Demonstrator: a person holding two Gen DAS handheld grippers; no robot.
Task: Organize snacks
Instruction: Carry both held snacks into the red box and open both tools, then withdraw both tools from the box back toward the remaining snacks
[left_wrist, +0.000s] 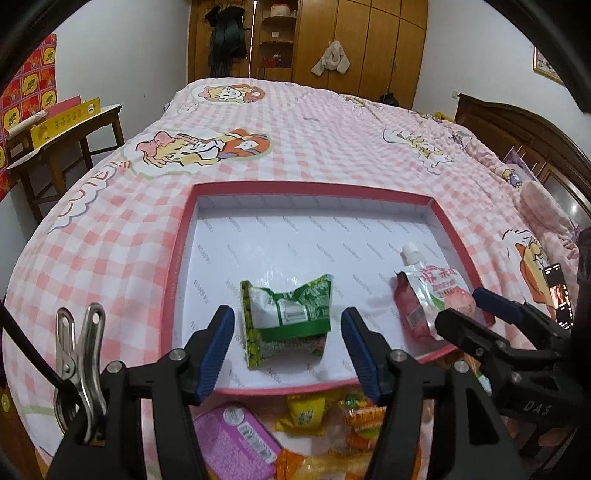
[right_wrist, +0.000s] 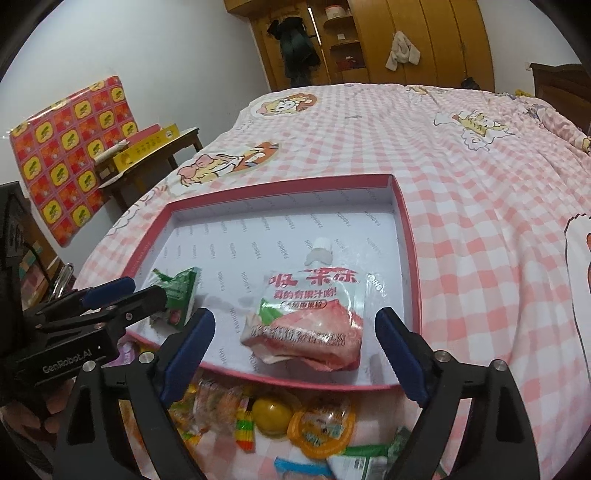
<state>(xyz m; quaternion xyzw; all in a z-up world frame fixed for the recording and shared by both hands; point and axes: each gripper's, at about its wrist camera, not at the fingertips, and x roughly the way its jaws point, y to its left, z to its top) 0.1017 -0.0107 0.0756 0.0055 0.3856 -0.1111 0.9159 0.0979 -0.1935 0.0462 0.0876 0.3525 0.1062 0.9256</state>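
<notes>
A shallow red-rimmed tray (left_wrist: 184, 236) with a white printed floor lies on the pink checked bed. In it a crumpled green snack packet (left_wrist: 286, 317) lies flat between the blue pads of my left gripper (left_wrist: 288, 350), which is open with a gap on each side. To its right lies a pink jelly pouch (left_wrist: 432, 295) with a white spout. In the right wrist view that pouch (right_wrist: 314, 321) lies between the pads of my right gripper (right_wrist: 295, 343), open wide and not touching it. The left gripper (right_wrist: 149, 290) and green packet (right_wrist: 181, 291) show at the left there.
Loose snacks are piled on the bed in front of the tray's near rim: a purple box (left_wrist: 236, 439), yellow packets (left_wrist: 303, 413), jelly cups (right_wrist: 321, 424). A wooden side table (left_wrist: 66, 125) with boxes stands left of the bed. A wardrobe (left_wrist: 332, 33) fills the back wall.
</notes>
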